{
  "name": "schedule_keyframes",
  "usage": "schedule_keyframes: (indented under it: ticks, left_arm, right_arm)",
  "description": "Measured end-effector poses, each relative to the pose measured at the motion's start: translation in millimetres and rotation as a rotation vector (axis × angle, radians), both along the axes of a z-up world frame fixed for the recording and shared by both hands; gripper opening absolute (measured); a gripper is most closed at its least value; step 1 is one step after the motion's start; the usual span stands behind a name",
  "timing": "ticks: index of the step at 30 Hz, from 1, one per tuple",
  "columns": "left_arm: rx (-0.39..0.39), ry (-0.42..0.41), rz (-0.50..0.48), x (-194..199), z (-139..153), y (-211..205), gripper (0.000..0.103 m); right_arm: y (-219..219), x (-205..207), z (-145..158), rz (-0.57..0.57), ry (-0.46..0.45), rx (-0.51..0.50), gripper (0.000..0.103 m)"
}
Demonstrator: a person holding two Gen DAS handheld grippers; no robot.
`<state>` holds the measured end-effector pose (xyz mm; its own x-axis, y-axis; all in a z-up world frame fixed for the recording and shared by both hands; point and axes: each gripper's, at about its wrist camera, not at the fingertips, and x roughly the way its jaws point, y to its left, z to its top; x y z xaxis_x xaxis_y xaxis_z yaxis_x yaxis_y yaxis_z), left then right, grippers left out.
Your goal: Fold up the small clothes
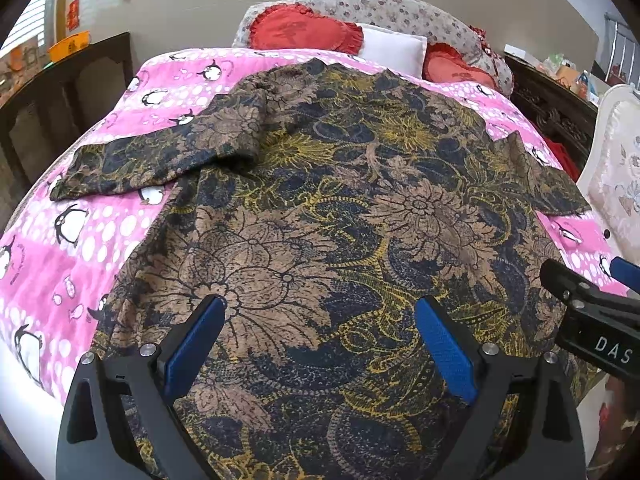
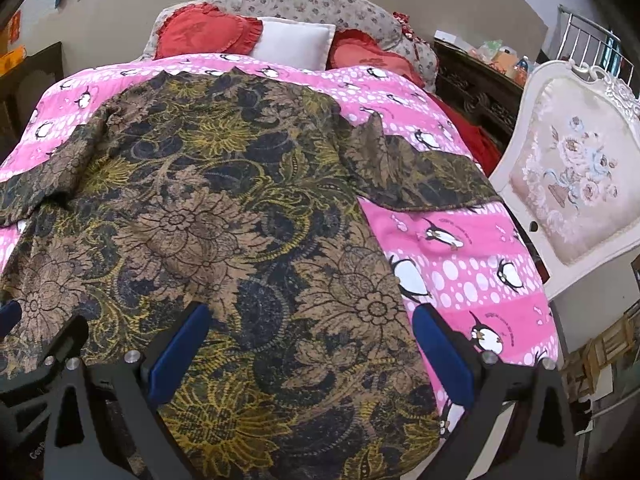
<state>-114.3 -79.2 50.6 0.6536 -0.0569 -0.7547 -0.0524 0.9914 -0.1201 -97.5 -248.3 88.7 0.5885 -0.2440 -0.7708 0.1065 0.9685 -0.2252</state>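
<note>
A dark floral shirt point(image 1: 328, 200) with brown, yellow and navy flowers lies spread flat on a pink penguin-print bedspread point(image 1: 80, 232), collar toward the pillows, both short sleeves out to the sides. My left gripper point(image 1: 320, 308) is open and empty above the shirt's lower middle. My right gripper point(image 2: 312, 316) is open and empty above the shirt's point(image 2: 208, 216) lower right part, near its right side edge. The right gripper also shows at the right edge of the left wrist view point(image 1: 592, 304). The bedspread also shows in the right wrist view point(image 2: 472, 264).
Red heart cushions point(image 1: 304, 28), a white pillow point(image 1: 392, 46) and a flowered bolster point(image 1: 384, 8) lie at the bed's head. A white upholstered chair point(image 2: 576, 184) stands right of the bed. Dark wooden furniture stands at the left point(image 1: 68, 92) and the far right point(image 1: 552, 108).
</note>
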Motion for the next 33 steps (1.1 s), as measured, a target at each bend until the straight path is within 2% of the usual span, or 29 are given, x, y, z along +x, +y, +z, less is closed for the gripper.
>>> schedule_keyframes:
  ticks: [33]
  left_arm:
    - [0.027, 0.011, -0.020, -2.5, -11.3, -8.3, 0.080]
  right_arm:
    - [-7.6, -3.7, -20.8, -0.007, 0.046, 0.043, 0.103]
